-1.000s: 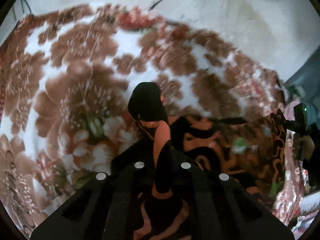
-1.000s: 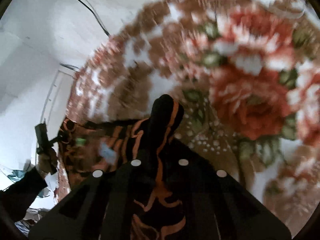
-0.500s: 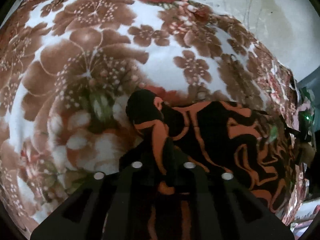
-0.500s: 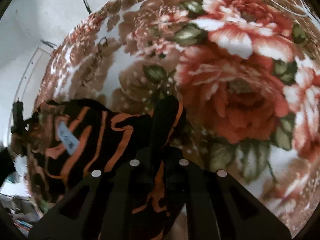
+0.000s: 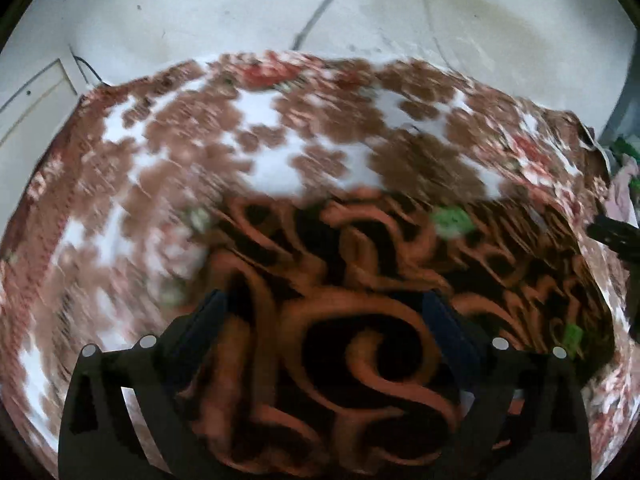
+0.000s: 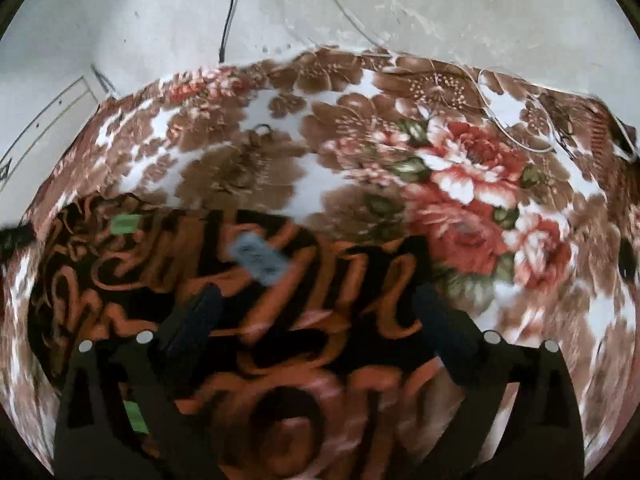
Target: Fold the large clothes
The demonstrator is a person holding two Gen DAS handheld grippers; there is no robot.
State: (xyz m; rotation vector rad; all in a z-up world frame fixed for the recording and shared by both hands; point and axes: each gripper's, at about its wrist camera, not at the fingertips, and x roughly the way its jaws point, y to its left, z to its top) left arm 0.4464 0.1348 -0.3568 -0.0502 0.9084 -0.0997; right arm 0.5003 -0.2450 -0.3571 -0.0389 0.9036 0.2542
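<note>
Black-and-orange garment [image 5: 360, 344] flat on floral blanket [image 5: 280, 152], lower frame; left tongs [image 5: 332, 312] and right tongs [image 6: 316, 308] just sprung apart, gripping nothing

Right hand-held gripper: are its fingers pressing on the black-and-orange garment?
Apart. In the right wrist view the hand-held gripper has just been opening; its fingers stand wide, with the garment lying loose between them.

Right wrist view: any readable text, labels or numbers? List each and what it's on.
None readable.
Grey tag on the black-and-orange garment: dark marks, too blurred to read.
Green patches on the garment: blurred, no legible text.
Floral blanket: pattern only, no words.
</note>
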